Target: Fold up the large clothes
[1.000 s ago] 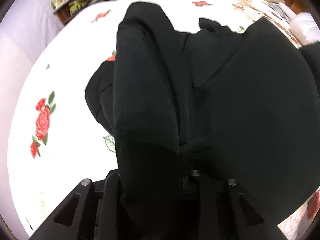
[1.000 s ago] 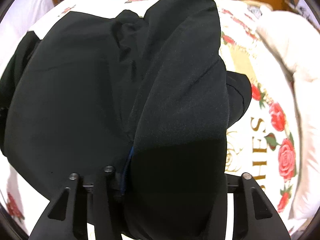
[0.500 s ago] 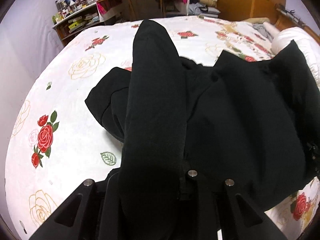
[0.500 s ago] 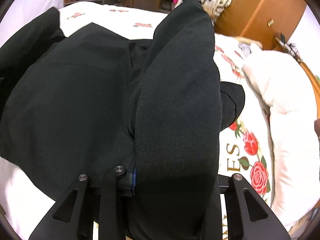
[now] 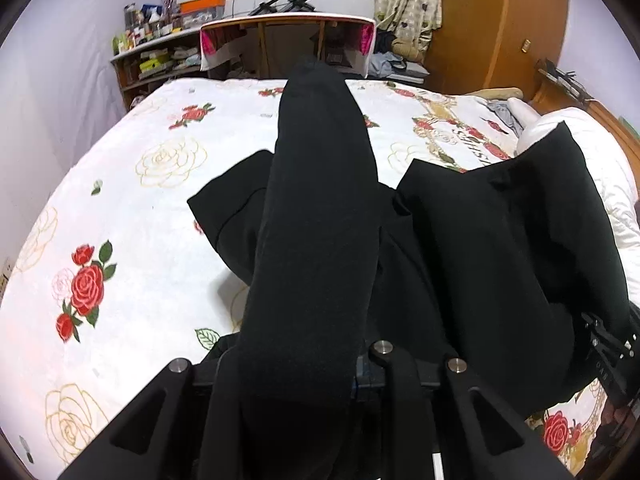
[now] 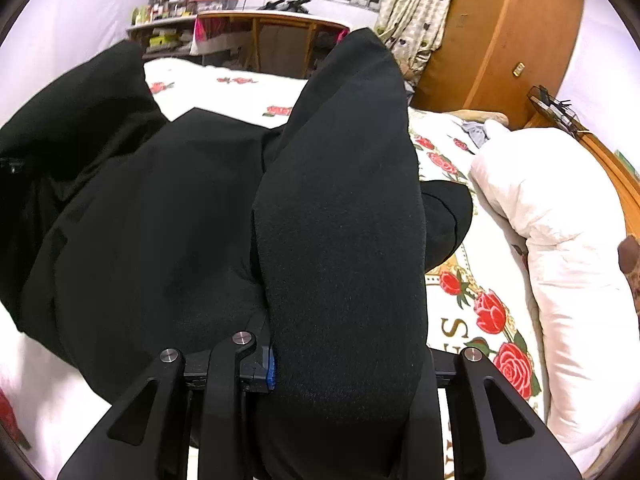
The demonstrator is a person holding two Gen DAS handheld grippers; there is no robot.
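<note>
Large black fabric garment (image 5: 500, 248) spans sideways between left gripper (image 5: 360, 364) and right gripper (image 6: 272, 360), both pinching its edge; body hangs ahead toward white rose-print bed (image 5: 132, 216).

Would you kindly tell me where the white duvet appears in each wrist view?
Left wrist view: the white duvet peeks out at upper right, behind the lifted black garment.
Right wrist view: the duvet fills the right side.
Shared landmark: the wooden wardrobe.

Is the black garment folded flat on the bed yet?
No. The black garment is lifted and draped over both grippers, hanging loose above the rose-print bedspread; no finished fold shows.
</note>
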